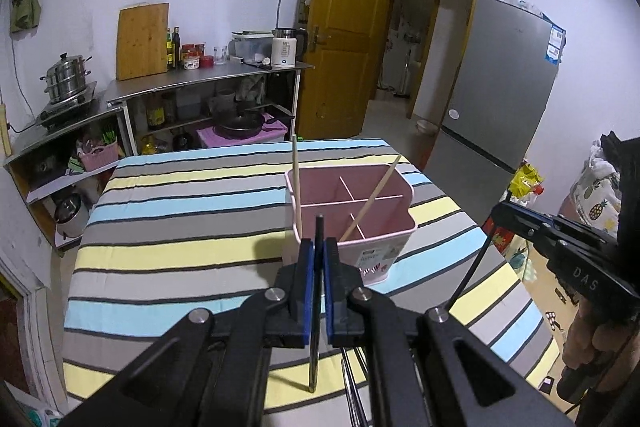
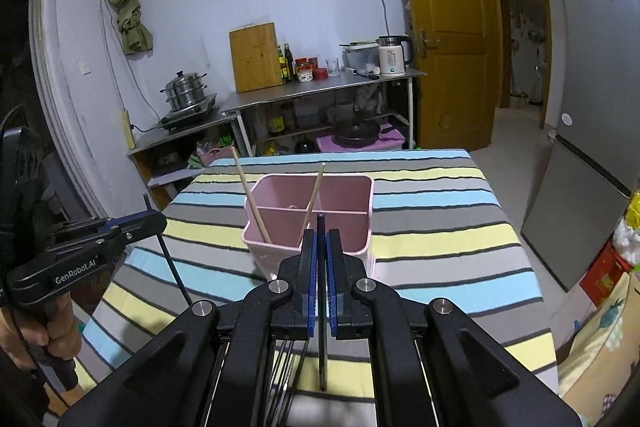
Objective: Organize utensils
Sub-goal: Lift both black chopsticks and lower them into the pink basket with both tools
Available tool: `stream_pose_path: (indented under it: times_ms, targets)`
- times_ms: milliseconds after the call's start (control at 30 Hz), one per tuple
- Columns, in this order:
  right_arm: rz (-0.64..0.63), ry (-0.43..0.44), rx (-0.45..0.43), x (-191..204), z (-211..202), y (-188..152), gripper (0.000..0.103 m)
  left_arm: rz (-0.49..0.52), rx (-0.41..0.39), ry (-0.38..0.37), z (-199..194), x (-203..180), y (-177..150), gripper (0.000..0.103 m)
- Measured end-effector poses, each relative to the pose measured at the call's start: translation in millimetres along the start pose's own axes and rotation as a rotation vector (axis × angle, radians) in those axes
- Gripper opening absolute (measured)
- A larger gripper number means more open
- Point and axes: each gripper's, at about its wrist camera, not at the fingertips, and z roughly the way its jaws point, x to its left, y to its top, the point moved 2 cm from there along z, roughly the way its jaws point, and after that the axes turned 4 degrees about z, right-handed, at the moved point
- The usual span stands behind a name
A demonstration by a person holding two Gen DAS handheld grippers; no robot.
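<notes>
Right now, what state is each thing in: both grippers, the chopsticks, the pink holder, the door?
left gripper: shut on a dark chopstick, held upright.
right gripper: shut on another dark chopstick, upright.
pink holder: upright on the striped tablecloth, divided into compartments.
two wooden chopsticks: standing in the holder, leaning.
wooden door: open.

A home kitchen: steamer pot [image 2: 185, 89] on a stove, kettle [image 2: 394, 55], cutting board [image 2: 256, 57], fridge [image 1: 500, 83].
</notes>
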Motion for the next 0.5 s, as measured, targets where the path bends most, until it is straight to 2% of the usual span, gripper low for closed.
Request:
stream_pose_path:
  times_ms: [233, 500]
  targets:
    - [-0.002, -0.015, 0.001, -2.4, -19.5, -9.1, 0.004, -0.002, 0.014, 0.019, -16.1, -1.3, -14.2, 0.005]
    - [-0.003, -0.021, 0.0, -2.9, -37.6, -17.3, 0.004, -0.008, 0.015, 0.003, -33.0, -4.0, -26.8, 0.005]
